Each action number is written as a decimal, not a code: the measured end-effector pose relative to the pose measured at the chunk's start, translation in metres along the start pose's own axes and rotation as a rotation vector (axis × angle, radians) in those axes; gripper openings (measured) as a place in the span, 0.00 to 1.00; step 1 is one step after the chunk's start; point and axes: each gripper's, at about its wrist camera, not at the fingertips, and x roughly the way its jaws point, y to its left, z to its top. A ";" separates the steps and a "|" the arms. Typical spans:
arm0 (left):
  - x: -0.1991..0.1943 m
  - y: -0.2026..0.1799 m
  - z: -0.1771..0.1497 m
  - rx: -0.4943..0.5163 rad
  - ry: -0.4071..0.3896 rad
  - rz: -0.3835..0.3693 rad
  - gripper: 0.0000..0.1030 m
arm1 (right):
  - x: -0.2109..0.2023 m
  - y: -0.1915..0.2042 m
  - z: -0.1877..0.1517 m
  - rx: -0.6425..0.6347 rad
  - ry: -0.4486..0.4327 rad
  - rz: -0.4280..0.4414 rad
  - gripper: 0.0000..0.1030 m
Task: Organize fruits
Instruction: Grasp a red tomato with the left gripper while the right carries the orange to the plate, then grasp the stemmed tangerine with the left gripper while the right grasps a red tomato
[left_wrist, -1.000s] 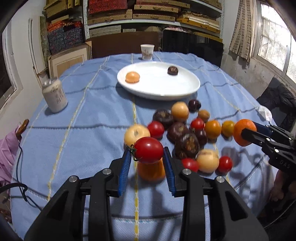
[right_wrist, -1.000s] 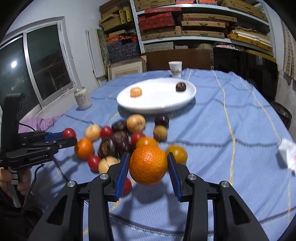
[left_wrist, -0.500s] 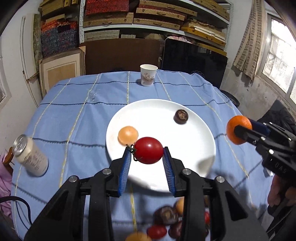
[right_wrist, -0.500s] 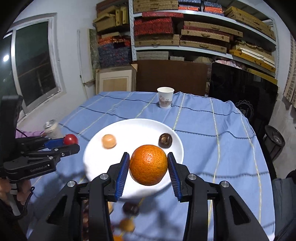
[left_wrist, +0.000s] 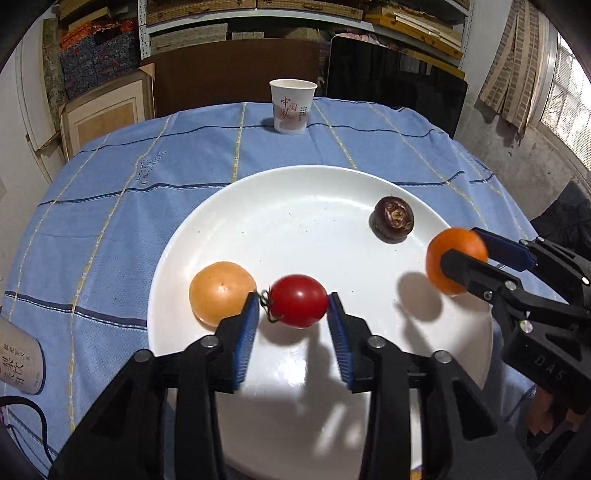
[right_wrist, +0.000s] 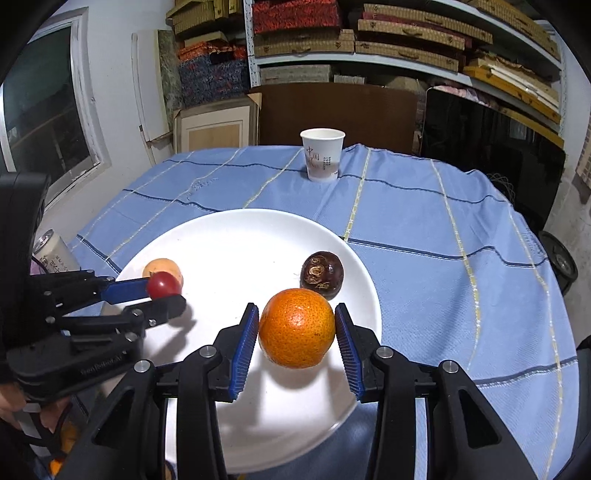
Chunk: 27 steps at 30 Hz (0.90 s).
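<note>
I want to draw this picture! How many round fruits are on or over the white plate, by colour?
Red: 1, the tomato
Bright orange: 1, the orange
Pale orange: 1, the pale fruit
Dark brown: 1, the dark fruit
Total: 4, over the plate

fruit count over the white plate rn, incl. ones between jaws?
4. Pale orange round fruit and dark brown wrinkled fruit rest on the white round plate; red cherry tomato and bright orange citrus sit between opening jaws. Others may be hidden.
</note>
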 end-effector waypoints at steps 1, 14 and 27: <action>-0.002 0.001 0.001 -0.009 -0.012 0.007 0.61 | -0.004 0.001 0.001 -0.005 -0.022 -0.022 0.59; -0.132 0.026 -0.079 0.006 -0.126 0.041 0.84 | -0.133 0.016 -0.077 -0.012 -0.088 0.014 0.66; -0.172 0.011 -0.220 0.003 -0.074 0.038 0.86 | -0.166 0.073 -0.193 -0.030 -0.032 0.086 0.66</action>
